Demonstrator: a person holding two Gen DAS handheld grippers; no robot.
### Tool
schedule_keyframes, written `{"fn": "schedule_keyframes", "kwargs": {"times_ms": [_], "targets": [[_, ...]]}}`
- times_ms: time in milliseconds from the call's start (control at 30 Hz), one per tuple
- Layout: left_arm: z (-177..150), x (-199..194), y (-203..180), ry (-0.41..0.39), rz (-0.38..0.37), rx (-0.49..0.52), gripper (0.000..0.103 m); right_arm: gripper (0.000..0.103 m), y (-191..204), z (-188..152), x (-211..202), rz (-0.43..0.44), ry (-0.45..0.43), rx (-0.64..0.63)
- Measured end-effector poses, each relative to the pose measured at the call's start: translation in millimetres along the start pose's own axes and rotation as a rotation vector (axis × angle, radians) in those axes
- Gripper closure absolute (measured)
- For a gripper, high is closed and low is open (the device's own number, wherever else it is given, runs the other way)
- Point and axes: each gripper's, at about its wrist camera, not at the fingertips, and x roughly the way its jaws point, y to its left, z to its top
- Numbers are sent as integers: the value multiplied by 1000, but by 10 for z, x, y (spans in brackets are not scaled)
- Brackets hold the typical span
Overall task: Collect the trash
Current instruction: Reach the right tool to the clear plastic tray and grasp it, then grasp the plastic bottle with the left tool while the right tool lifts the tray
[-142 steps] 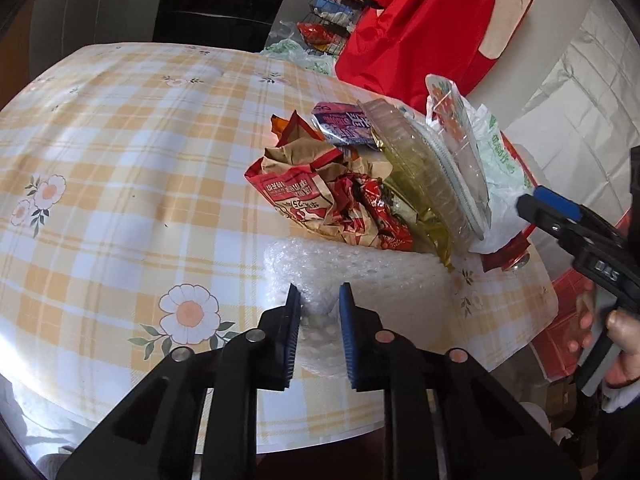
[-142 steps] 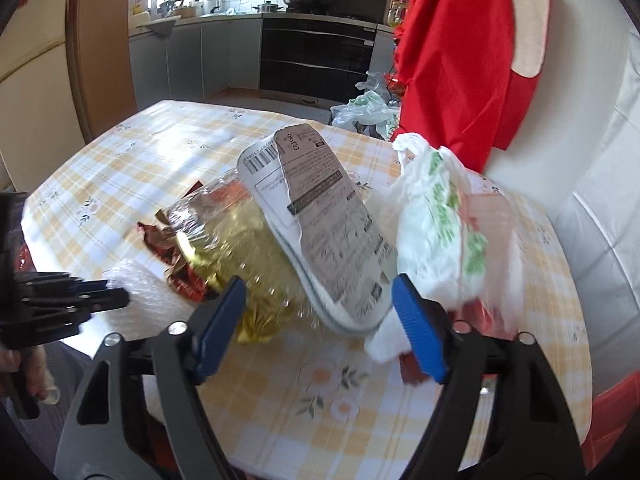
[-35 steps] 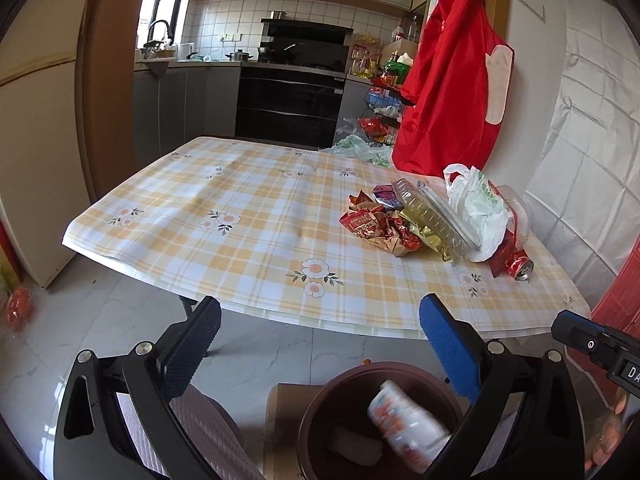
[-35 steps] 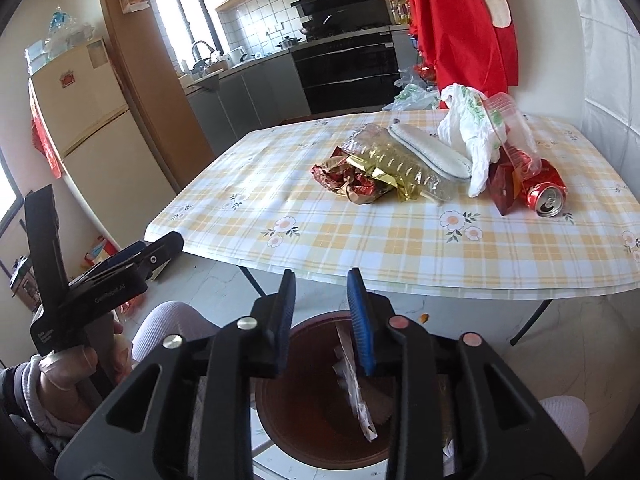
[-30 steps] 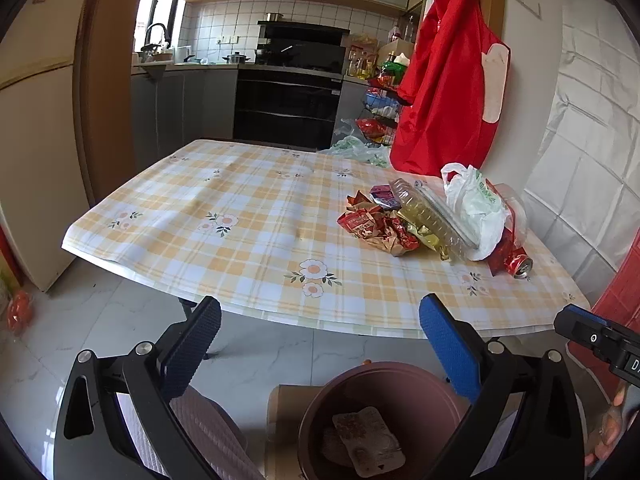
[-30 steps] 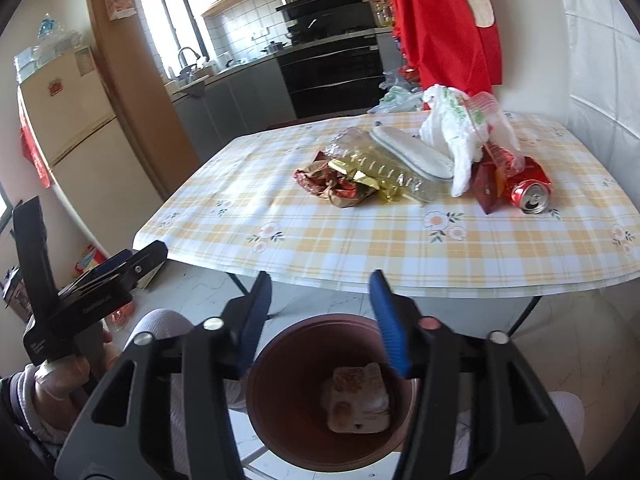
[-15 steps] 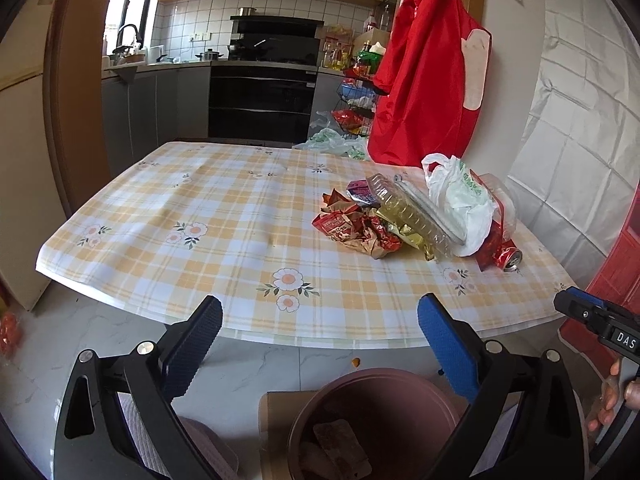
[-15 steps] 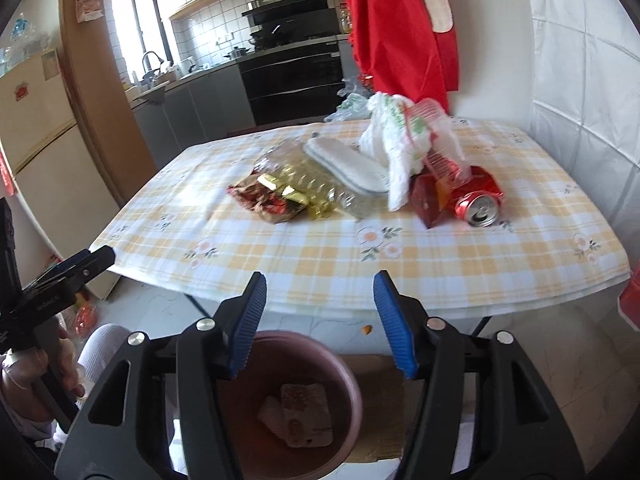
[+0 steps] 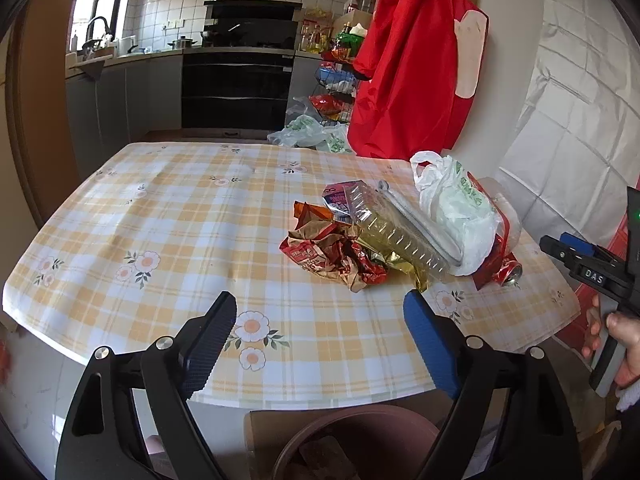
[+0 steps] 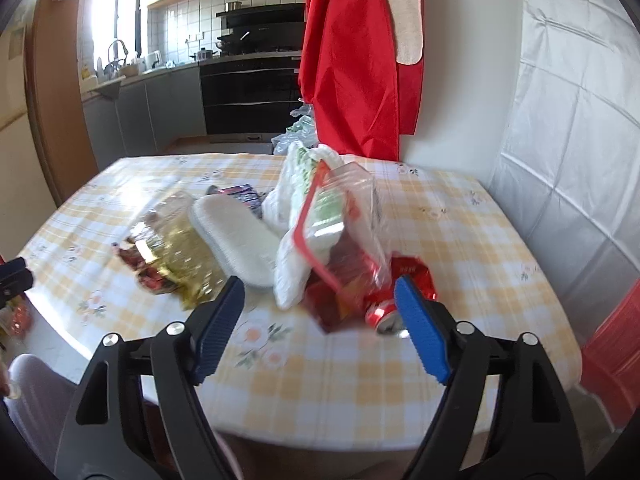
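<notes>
A trash pile lies on the checked table: crumpled red-brown wrappers, a clear tray with gold foil, a white plastic bag and a red can. My left gripper hovers at the table's near edge, its jaws closing with nothing between them. The brown bin sits below it. My right gripper faces the clear zip bag, a red carton and the can, its jaws opening on nothing. A white oblong lid rests on the tray.
A red apron hangs on the wall behind the table. Plastic bags lie on the floor by the oven. A hand holds the right gripper at the table's right end. A red box stands there.
Both grippers have moved from over the bin toward the table. The bin has slid to the left view's bottom edge and out of the right view. The right jaws have spread wider.
</notes>
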Motion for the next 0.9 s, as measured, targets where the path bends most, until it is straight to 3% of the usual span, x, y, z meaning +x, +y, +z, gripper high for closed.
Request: {"fn": "schedule_keyframes", "kwargs": {"times_ms": [167, 300, 333, 367, 567, 900], "targets": [[159, 274, -16, 16, -7, -4, 20, 16, -17, 227, 548, -37, 23, -46], [259, 494, -41, 30, -23, -7, 20, 16, -57, 335, 884, -43, 54, -53], [279, 540, -51, 33, -28, -6, 20, 20, -99, 355, 940, -38, 61, -38], [301, 582, -61, 35, -35, -3, 21, 36, -152, 374, 968, -20, 67, -11], [392, 784, -160, 42, -72, 18, 24, 45, -379, 420, 832, 23, 16, 97], [445, 928, -248, 69, -129, 6, 30, 47, -469, 474, 532, -17, -107, 112]]}}
